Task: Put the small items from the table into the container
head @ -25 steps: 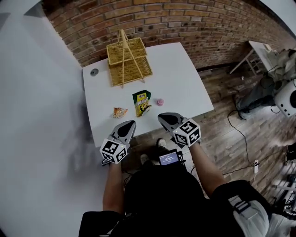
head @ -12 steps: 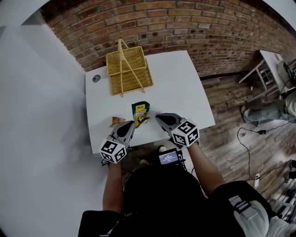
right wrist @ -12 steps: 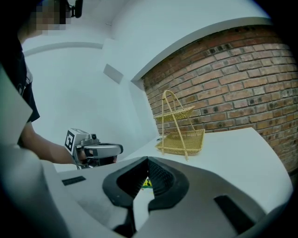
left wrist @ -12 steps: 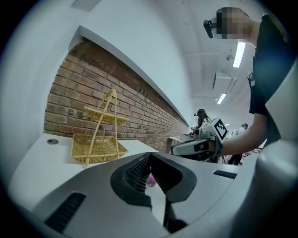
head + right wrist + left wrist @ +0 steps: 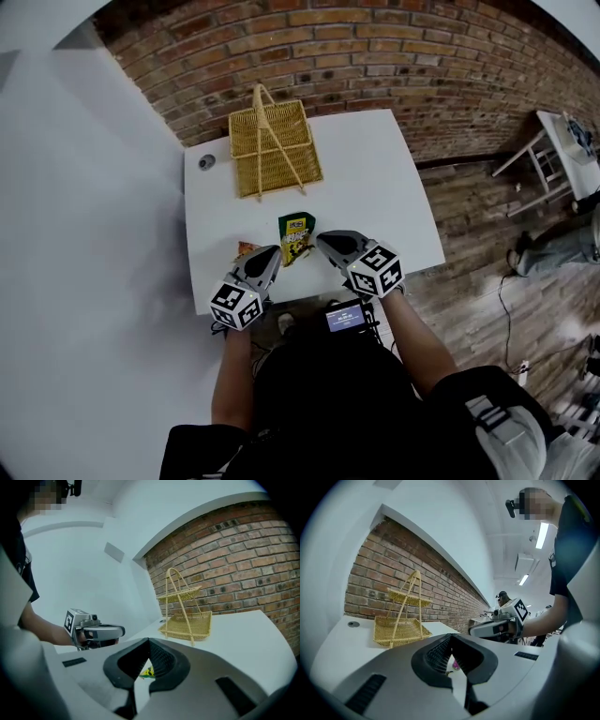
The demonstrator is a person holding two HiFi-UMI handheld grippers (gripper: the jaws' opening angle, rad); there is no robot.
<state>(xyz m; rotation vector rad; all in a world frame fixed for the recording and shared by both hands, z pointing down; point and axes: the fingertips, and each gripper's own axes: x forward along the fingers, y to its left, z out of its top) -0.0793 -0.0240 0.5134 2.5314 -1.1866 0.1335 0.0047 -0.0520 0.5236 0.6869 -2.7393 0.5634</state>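
Note:
A two-tier wicker basket stands at the far side of the white table. A green snack packet lies near the front edge, between my two grippers. My left gripper is shut and empty, and its tip covers part of a small orange packet. Shut and empty too, my right gripper sits just right of the green packet. In the left gripper view a small pink item shows below the closed jaws. The right gripper view shows a bit of the green packet under its jaws.
A small grey round disc lies at the table's far left corner, beside the basket. A brick wall runs behind the table and a white wall along its left. Wooden floor lies to the right.
Both grippers have moved forward from the table's front edge over the small items. The pink item is now hidden behind the right gripper in the head view.

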